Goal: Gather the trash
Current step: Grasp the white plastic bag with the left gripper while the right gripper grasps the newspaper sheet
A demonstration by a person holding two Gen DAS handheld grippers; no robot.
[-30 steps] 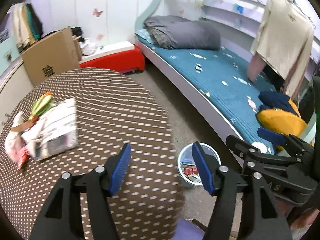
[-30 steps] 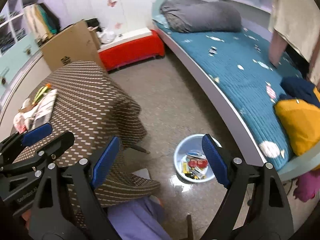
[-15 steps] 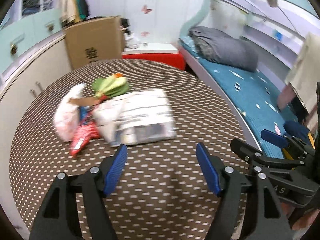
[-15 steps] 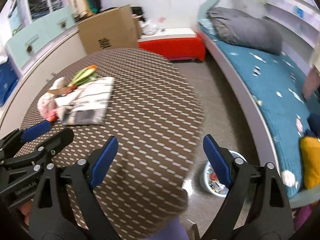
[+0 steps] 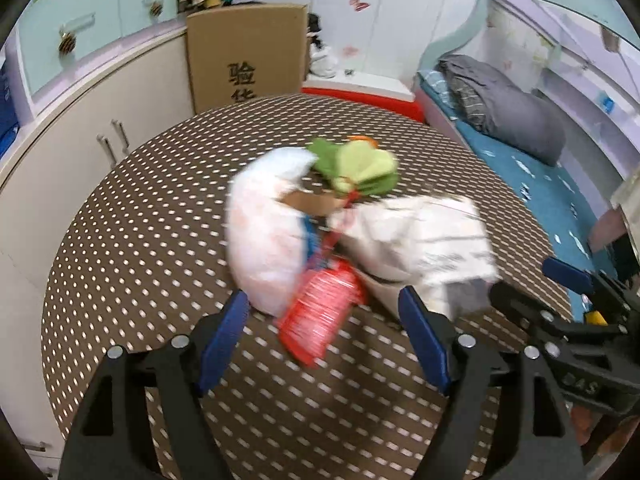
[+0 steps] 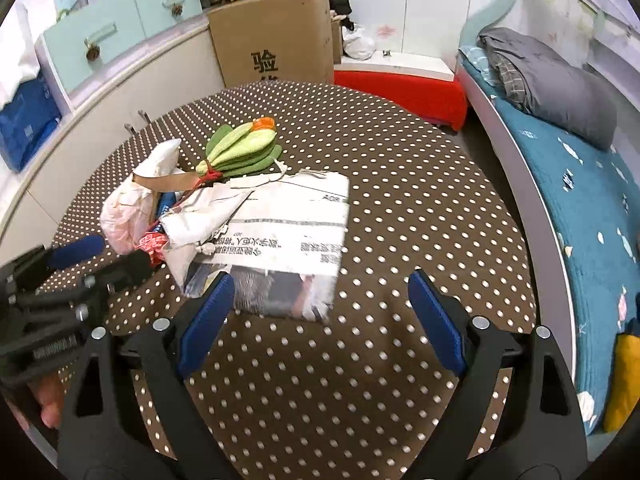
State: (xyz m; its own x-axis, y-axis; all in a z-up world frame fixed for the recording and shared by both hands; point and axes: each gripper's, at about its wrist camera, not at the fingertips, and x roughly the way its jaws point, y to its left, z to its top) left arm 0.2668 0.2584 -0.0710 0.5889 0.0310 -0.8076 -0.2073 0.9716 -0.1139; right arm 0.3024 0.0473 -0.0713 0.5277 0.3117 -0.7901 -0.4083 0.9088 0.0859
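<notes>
A heap of trash lies on the round brown dotted table (image 5: 132, 216) (image 6: 400, 184): a crumpled white bag (image 5: 266, 232) (image 6: 124, 212), a red wrapper (image 5: 320, 312) (image 6: 154, 242), a folded newspaper (image 5: 432, 240) (image 6: 288, 240) and a green leaf-shaped cloth bundle (image 5: 360, 168) (image 6: 244, 148). My left gripper (image 5: 324, 332) hovers just short of the red wrapper, its jaws opening, nothing between them. My right gripper (image 6: 320, 316) stands open at the newspaper's near edge, empty. The left view is motion-blurred.
A cardboard box (image 5: 244, 56) (image 6: 276, 48) and low cabinets (image 5: 100, 92) stand behind the table. A red bench (image 6: 400, 88) and a bed with a blue cover (image 6: 580, 200) and grey bedding (image 5: 504, 104) run along the right.
Both views swung left from the floor basin beside the bed to the table. The trash heap now sits right in front of both grippers. The left jaws stand wider.
</notes>
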